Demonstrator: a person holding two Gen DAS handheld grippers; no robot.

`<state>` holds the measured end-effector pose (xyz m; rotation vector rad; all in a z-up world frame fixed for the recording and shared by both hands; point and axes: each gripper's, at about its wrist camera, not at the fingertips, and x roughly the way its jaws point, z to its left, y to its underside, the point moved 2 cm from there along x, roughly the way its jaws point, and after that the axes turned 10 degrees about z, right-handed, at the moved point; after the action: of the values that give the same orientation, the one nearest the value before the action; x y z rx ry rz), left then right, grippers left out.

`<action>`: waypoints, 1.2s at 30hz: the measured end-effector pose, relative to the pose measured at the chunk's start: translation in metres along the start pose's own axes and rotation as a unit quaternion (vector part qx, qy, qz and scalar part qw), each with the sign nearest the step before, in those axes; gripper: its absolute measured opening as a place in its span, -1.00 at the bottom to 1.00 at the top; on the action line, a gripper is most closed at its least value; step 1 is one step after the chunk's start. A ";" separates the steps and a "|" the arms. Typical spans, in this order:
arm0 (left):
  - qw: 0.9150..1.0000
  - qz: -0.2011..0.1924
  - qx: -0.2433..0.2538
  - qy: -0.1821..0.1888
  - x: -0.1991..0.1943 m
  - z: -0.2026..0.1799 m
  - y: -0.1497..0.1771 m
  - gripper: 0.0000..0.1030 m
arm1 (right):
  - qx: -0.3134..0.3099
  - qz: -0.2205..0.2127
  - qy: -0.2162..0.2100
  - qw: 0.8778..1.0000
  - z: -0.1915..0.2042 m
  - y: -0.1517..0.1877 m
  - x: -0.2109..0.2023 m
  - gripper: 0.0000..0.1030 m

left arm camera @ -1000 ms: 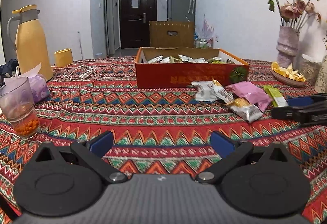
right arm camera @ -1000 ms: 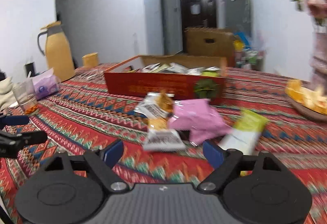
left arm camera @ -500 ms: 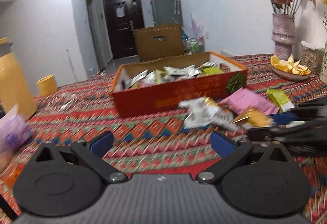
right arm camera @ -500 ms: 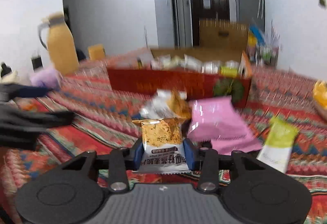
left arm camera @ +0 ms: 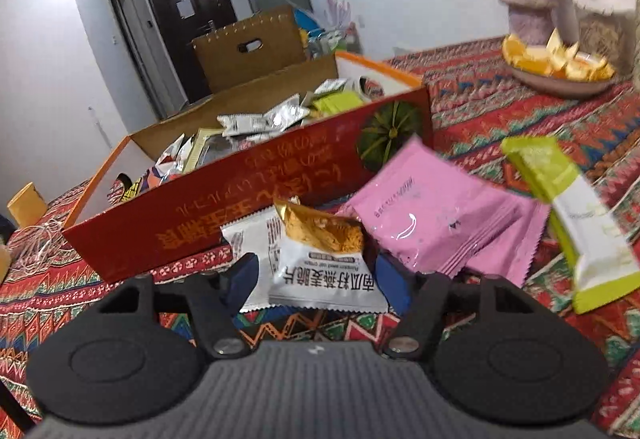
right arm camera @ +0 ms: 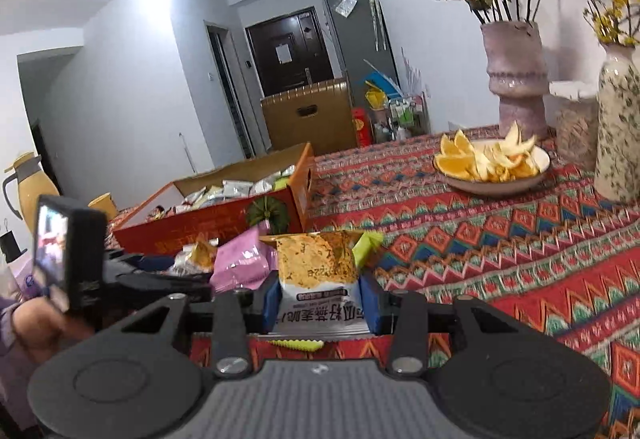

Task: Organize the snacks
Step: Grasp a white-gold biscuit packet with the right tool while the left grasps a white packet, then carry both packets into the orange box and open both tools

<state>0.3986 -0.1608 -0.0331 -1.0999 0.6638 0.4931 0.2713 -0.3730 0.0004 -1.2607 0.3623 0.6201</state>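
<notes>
Tablecloth [left arm camera: 520,111]: red, zigzag-patterned, covers the whole table under every item listed.
Snack box [left arm camera: 256,195]: long red carton with gold lettering and a green pumpkin print at one end – open-topped, holding a loose heap of silver and green packets.
Pink vase [right arm camera: 516,79]: stands at the far right with dried roses, a floral vase just beside it.
Fruit plate [right arm camera: 496,187]: orange wedges and peel, near the vases, well apart from the box.
Pink packets [left arm camera: 440,223]: two overlapping, lying on the cloth in front of the box's pumpkin end.
Green-and-white bar [left arm camera: 576,219]: lies to the right of the pink packets.
Left gripper [left arm camera: 316,279]: fingers apart, one on each side of a white oat-crisp packet [left arm camera: 324,271] that lies on the cloth – contact with the pads cannot be told.
Right gripper [right arm camera: 320,303]: closed on a second oat-crisp packet [right arm camera: 316,271], pads pressing both of its sides, held upright and clear of the cloth to the right of the box.
</notes>
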 end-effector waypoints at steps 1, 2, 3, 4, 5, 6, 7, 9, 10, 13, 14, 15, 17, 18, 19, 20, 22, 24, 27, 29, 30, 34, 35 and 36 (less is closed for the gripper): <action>1.000 0.000 -0.005 -0.010 0.001 -0.001 0.000 0.25 | 0.000 0.002 -0.001 1.000 0.002 0.002 0.002 -0.22; 1.000 0.002 -0.006 -0.020 0.002 -0.002 0.000 0.06 | 0.001 0.004 -0.003 1.000 0.002 0.004 0.001 -0.22; 1.000 0.001 -0.003 -0.024 0.001 -0.004 0.000 0.05 | 0.001 0.006 -0.004 1.000 0.002 0.006 0.002 -0.22; 1.000 0.001 -0.002 -0.030 0.001 -0.004 0.000 -0.09 | 0.001 0.007 -0.005 1.000 0.001 0.008 0.002 -0.22; 0.999 0.003 0.001 -0.033 -0.001 -0.005 0.000 -0.54 | 0.000 0.006 -0.005 1.000 0.002 0.009 0.001 -0.22; 0.999 0.011 0.004 -0.033 -0.003 -0.004 0.001 -0.65 | -0.001 0.006 -0.004 1.000 0.003 0.010 -0.003 -0.22; 0.999 0.014 0.003 -0.030 -0.010 -0.003 0.003 -0.65 | -0.003 0.005 -0.004 1.000 0.005 0.010 -0.005 -0.22; 1.000 -0.004 -0.008 -0.015 -0.031 0.002 0.010 -0.66 | -0.006 0.001 -0.005 1.000 0.010 0.011 -0.011 -0.22; 1.000 -0.012 -0.010 -0.012 -0.043 0.005 0.016 -0.69 | -0.009 0.001 -0.005 1.000 0.012 0.011 -0.014 -0.22; 0.999 -0.036 -0.026 0.000 -0.081 0.015 0.036 -0.70 | -0.018 0.004 -0.003 1.000 0.022 0.015 -0.021 -0.22; 0.999 -0.039 -0.036 0.008 -0.093 0.021 0.044 -0.70 | -0.021 0.005 -0.004 1.000 0.026 0.018 -0.023 -0.22; 0.998 -0.041 -0.046 0.016 -0.105 0.026 0.052 -0.70 | -0.024 0.007 -0.005 1.000 0.031 0.022 -0.025 -0.22; 0.996 -0.044 -0.066 0.029 -0.125 0.037 0.069 -0.71 | -0.027 0.013 -0.009 1.000 0.040 0.028 -0.026 -0.22; 0.996 -0.043 -0.074 0.032 -0.135 0.043 0.078 -0.71 | -0.029 0.017 -0.011 0.999 0.045 0.033 -0.026 -0.22; 0.995 -0.043 -0.082 0.034 -0.143 0.048 0.085 -0.71 | -0.030 0.021 -0.012 0.999 0.050 0.036 -0.027 -0.22; 0.994 -0.045 -0.088 0.036 -0.151 0.055 0.094 -0.72 | -0.032 0.025 -0.014 0.999 0.056 0.039 -0.026 -0.22; 0.994 -0.047 -0.094 0.035 -0.162 0.062 0.106 -0.72 | -0.039 0.031 -0.021 0.999 0.069 0.045 -0.026 -0.22; 0.993 -0.050 -0.099 0.036 -0.169 0.070 0.114 -0.72 | -0.048 0.036 -0.027 0.998 0.083 0.049 -0.025 -0.22; 0.992 -0.057 -0.105 0.040 -0.175 0.077 0.121 -0.73 | -0.067 0.036 -0.031 0.997 0.102 0.050 -0.026 -0.22; 0.991 -0.061 -0.107 0.043 -0.177 0.080 0.123 -0.72 | -0.075 0.034 -0.033 0.996 0.112 0.051 -0.029 -0.22; 0.991 -0.061 -0.108 0.046 -0.177 0.081 0.124 -0.72 | -0.077 0.034 -0.033 0.996 0.115 0.050 -0.029 -0.22; 0.991 -0.062 -0.108 0.055 -0.174 0.086 0.125 -0.72 | -0.080 0.039 -0.028 0.996 0.119 0.050 -0.028 -0.22; 0.991 -0.064 -0.106 0.057 -0.173 0.088 0.122 -0.72 | -0.081 0.040 -0.028 0.996 0.120 0.048 -0.027 -0.22; 0.990 -0.067 -0.105 0.059 -0.172 0.092 0.118 -0.72 | -0.082 0.040 -0.033 0.995 0.121 0.044 -0.026 -0.22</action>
<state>0.2203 -0.0378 0.0393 -1.3710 0.6452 0.3900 0.2144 -0.2561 0.0155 -1.3845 0.3138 0.7710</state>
